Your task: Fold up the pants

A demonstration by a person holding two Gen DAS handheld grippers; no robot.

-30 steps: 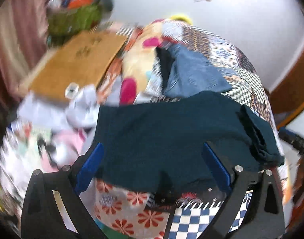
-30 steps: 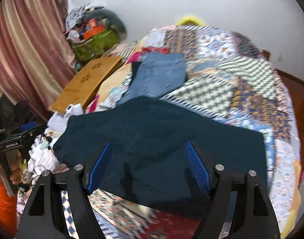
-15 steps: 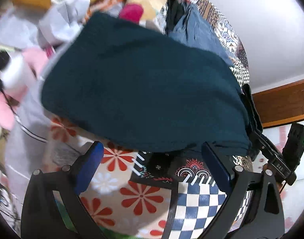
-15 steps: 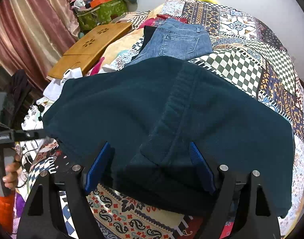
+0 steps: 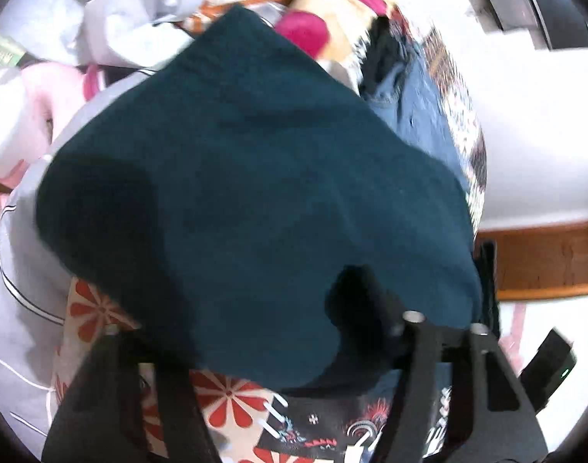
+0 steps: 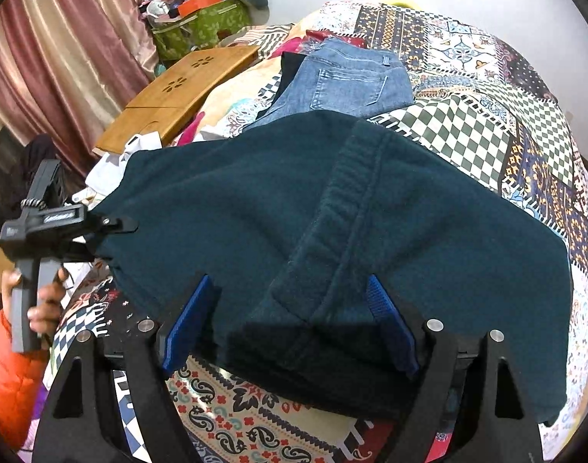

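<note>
Dark teal fleece pants (image 6: 255, 212) lie folded on the patchwork bedspread (image 6: 486, 123), waistband (image 6: 344, 208) running down toward me. My right gripper (image 6: 290, 324) is open, its blue pads either side of the near folded edge. In the left wrist view the pants (image 5: 255, 177) fill the frame and drape over my left gripper (image 5: 251, 332), hiding its fingertips. In the right wrist view the left gripper (image 6: 97, 227) sits at the pants' left corner, its tip against the cloth; whether it grips is not clear.
Folded blue jeans (image 6: 347, 81) lie on the bed behind the teal pants. A wooden lap tray (image 6: 178, 92) and a green bag (image 6: 205, 27) stand at the left by the curtain. White and pink clothes (image 5: 112, 19) lie beyond the pants' left edge.
Both grippers have moved in on the pants. The left one has slid under the near left edge, so the cloth now covers its pads. The right one came closer to the fold.
</note>
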